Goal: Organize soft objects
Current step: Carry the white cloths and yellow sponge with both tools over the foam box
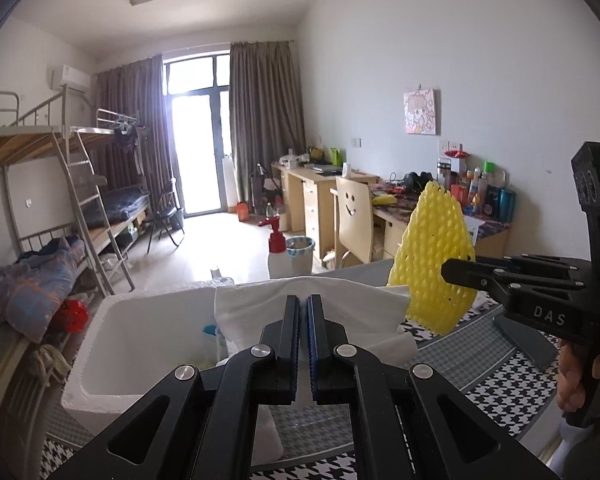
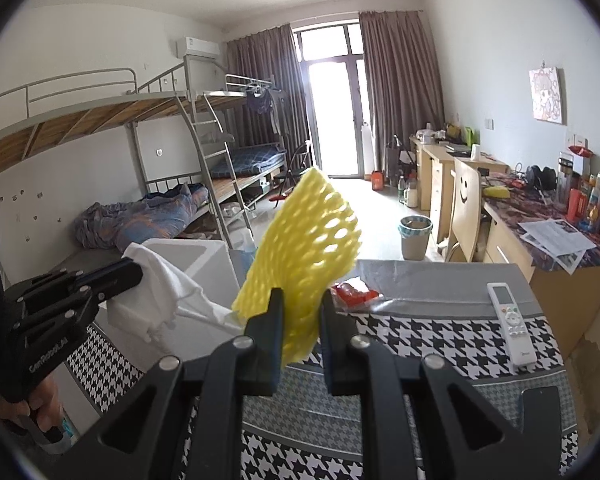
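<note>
Both cams sit on the grippers, looking forward along the fingers, tilted slightly down, close over the table [image 2: 440, 332]. Left view sees the right gripper [image 1: 446, 271] at its right edge; right view sees the left gripper [image 2: 138, 270] at its left. Shared: window [image 1: 196, 136], bunks, desk.

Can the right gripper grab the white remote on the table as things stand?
Probably not yet. The right gripper has its jaws shut on the yellow foam net, so it must drop that first. Otherwise the remote lies bare on the checked cloth, with nothing across the path.
</note>
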Demonstrator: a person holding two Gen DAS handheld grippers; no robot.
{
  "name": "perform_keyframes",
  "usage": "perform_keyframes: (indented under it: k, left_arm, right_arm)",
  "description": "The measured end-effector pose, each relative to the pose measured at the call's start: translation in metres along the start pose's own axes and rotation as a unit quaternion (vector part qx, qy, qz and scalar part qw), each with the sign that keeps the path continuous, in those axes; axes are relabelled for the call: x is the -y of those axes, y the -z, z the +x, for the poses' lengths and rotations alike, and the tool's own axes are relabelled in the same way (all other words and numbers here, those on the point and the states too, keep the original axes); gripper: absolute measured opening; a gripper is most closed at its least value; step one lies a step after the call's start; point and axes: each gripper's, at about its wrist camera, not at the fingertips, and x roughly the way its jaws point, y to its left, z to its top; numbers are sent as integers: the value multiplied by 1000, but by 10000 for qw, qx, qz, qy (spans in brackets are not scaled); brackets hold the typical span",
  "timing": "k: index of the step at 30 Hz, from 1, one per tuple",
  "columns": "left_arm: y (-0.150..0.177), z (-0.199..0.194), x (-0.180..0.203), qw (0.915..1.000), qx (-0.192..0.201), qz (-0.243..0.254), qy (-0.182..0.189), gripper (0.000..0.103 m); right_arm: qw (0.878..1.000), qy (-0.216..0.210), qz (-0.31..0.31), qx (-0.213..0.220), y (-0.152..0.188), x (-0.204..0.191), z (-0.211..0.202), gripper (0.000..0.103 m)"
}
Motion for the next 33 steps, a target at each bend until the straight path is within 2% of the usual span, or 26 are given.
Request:
perform_keyframes:
  k: [7,15,33]
  left_arm:
    - [-6,-9,-9,9998,181,-29,-38,4]
    - [-18,-20,-27,9986,430,-151,-282,4]
    - [-15,-26,-62,9949,438,-348,-845,4]
  right_arm:
    - [9999,-17,-65,95,-4,-8,-4,19]
    - [9996,-150,-186,174,-9,-24,-4,19]
    - [9969,-610,-470,138,-17,-60,15,19]
